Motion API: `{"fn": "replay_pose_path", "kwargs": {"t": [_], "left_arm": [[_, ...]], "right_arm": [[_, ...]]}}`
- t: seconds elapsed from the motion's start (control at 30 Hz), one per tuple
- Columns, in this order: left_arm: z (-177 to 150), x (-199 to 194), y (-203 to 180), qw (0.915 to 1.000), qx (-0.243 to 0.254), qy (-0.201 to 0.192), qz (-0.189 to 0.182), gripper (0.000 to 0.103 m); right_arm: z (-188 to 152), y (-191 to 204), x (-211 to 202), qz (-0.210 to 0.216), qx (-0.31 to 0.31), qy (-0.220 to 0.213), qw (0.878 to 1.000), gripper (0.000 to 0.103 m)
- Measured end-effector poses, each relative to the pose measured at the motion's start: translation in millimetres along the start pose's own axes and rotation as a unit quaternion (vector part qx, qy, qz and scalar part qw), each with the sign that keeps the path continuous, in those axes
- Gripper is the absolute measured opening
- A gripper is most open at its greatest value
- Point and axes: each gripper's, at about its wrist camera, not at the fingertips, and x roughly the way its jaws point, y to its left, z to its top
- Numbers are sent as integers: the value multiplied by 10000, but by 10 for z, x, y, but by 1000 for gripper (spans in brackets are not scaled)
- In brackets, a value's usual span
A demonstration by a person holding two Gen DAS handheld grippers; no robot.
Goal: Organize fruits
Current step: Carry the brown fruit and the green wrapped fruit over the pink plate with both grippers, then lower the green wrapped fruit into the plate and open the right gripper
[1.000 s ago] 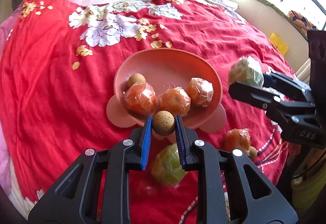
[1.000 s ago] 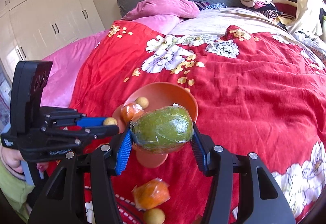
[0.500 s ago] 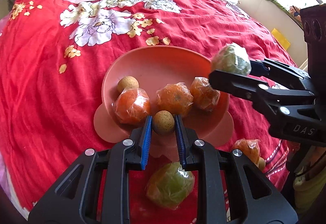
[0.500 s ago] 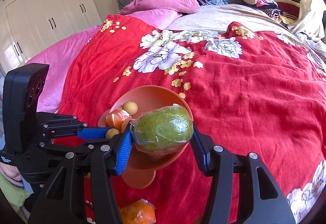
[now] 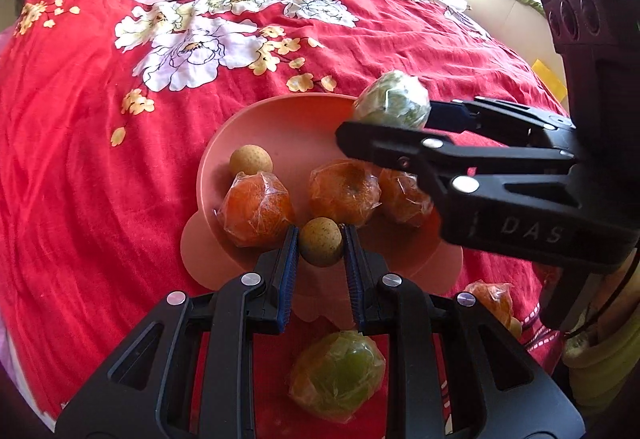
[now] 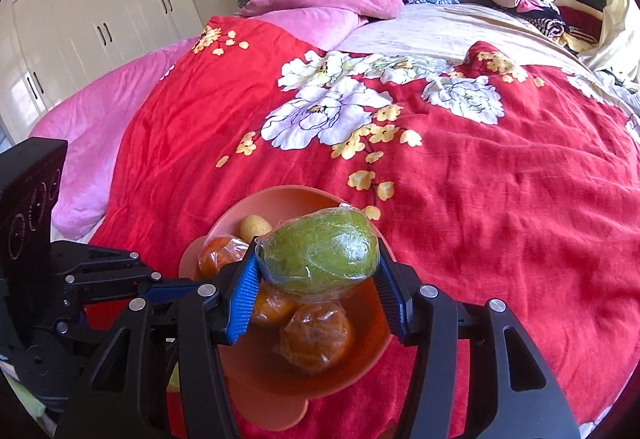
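The right gripper [image 6: 318,281] is blocking a good part of the bowl [image 6: 280,199] in its own view, its black frame covering the near rim and the wrapped green fruit [image 6: 320,257] sitting right over the middle. That fruit is clenched between the blue pads, glossy film catching the light, oval and dull green. Over in the left wrist view the same green fruit [image 5: 392,99] is showing above the far right rim of the bowl [image 5: 224,147], half hidden behind the black finger.

The left gripper [image 5: 320,243] is squeezing a small brown fruit [image 5: 321,241], round and speckled, at the near edge of the bowl. Its frame is cutting off the bowl's near rim and part of a second green fruit [image 5: 340,375] lying wrapped on the red bedspread [image 5: 100,179] just below.

Inside the bowl, three wrapped oranges are sitting in a row: left orange [image 5: 258,209], middle orange [image 5: 344,191], and the right orange [image 5: 404,195] partly covered by the right gripper's finger. A second small brown fruit [image 5: 251,160] is resting behind the left one. Another wrapped orange [image 5: 494,301] is peeking out on the bedspread at the near right, mostly hidden by the gripper frame.
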Motion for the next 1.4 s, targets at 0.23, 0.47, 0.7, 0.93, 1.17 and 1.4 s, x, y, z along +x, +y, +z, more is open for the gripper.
{"fn": "replay_pose_path", "kwargs": {"t": [0.23, 0.47, 0.7, 0.93, 1.17, 1.4], "left_arm": [[8, 24, 14, 10000, -13, 10, -1, 16], [12, 33, 14, 10000, -24, 16, -1, 16], [9, 30, 15, 10000, -27, 15, -1, 16], [11, 34, 13, 10000, -36, 11, -8, 16], [1, 53, -6, 10000, -37, 32, -5, 16], [-7, 54, -2, 10000, -49, 19, -5, 16]], "right_arm": [[-22, -56, 50, 4, 111, 26, 9999, 52], [-33, -79, 63, 35, 166, 21, 9999, 52], [-58, -104, 61, 55, 214, 8, 9998, 52], [-63, -98, 58, 62, 205, 9, 9998, 56], [-61, -72, 28, 61, 167, -56, 9998, 63], [-72, -100, -46, 82, 242, -156, 9996, 68]]}}
